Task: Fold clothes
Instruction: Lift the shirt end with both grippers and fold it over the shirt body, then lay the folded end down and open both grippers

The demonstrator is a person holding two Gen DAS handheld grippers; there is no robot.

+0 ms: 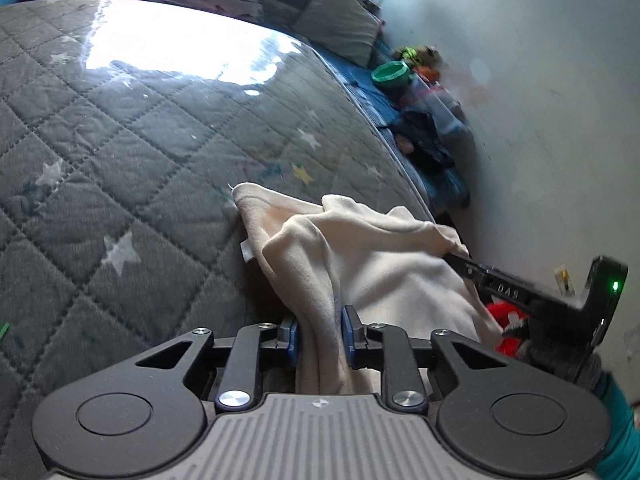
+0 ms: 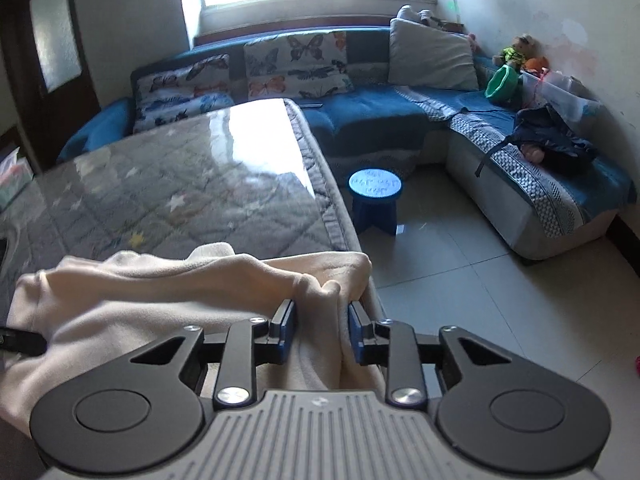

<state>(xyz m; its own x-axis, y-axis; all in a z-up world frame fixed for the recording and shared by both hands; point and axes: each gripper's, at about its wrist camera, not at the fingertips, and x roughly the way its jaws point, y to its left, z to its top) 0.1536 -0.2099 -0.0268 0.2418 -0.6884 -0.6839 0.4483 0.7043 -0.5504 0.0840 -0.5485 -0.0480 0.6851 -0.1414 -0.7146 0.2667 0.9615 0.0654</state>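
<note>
Both of the 2 grippers are down at the near edge of the table (image 2: 192, 184), the one with the grey quilted star cover under a glossy sheet, and the cream garment (image 1: 360, 248) lies bunched right at that corner, part on the top and part drooping over the side toward the tiled floor (image 2: 472, 280). The left gripper (image 1: 319, 334) has a hanging fold of the cloth running between its blue pads (image 1: 294, 338), and the right gripper (image 2: 322, 332) has a ridge of it in the same way, but on each I can see slack beside the fabric, so the fingers look loosened rather than clamped; I would call both released, with cloth merely lying in the gap. That is the worry. If either hand lifts now, the fold may simply slide out, and because so much of the garment hangs past the table edge its own weight could drag the rest off onto the floor. The glossy sheet gives little friction to stop that. Closing again carries its own risk: the cloth is crumpled in several layers, so a pinch might catch 2 layers or the wrong seam, and the fold would come out skewed. The 2 tools are also near each other, with the right one's finger buried in the cloth just beside the left, so a hasty tug could pull the hands against each other.
</note>
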